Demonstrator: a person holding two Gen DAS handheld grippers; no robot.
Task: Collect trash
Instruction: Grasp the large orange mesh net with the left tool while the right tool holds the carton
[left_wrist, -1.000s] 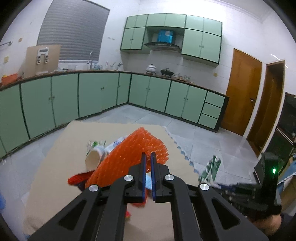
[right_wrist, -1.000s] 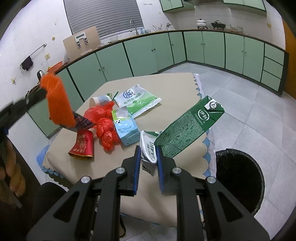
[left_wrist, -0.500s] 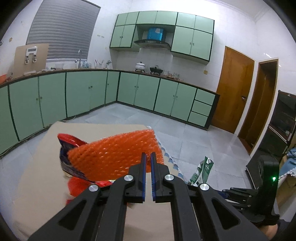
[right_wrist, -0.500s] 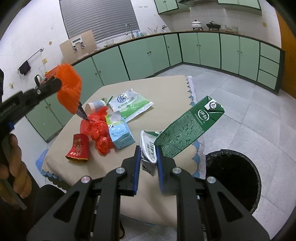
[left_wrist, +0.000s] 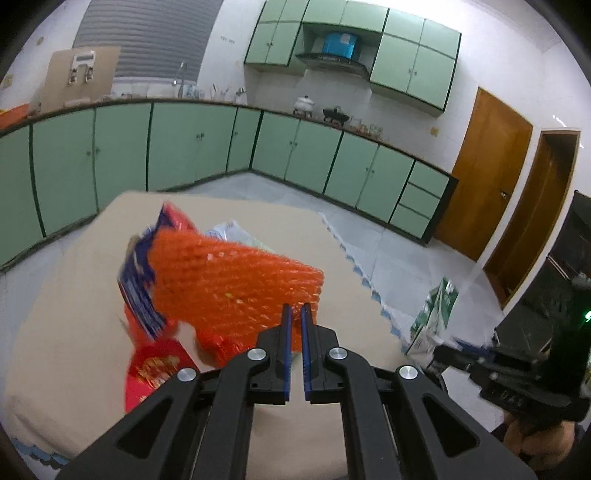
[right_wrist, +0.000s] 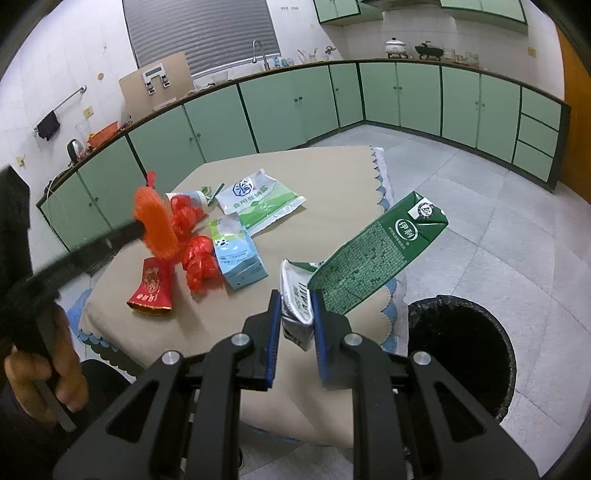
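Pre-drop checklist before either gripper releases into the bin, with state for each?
1. Right gripper clamped on the green milk carton: ok.
2. Left gripper shut on the orange foam net: ok.
3. Carton over the black bin: not ok, it hangs over the table edge beside it.
4. Bin mouth open, liner in: ok.
5. Blue wrapper gripped with the net: cannot tell.

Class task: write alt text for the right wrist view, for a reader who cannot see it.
The right claw grips a flattened green milk carton beside a black-lined trash bin. On the beige-clothed table lie a salt bag, a blue pouch, red wrappers and a red packet. At left, the left claw holds orange foam netting.
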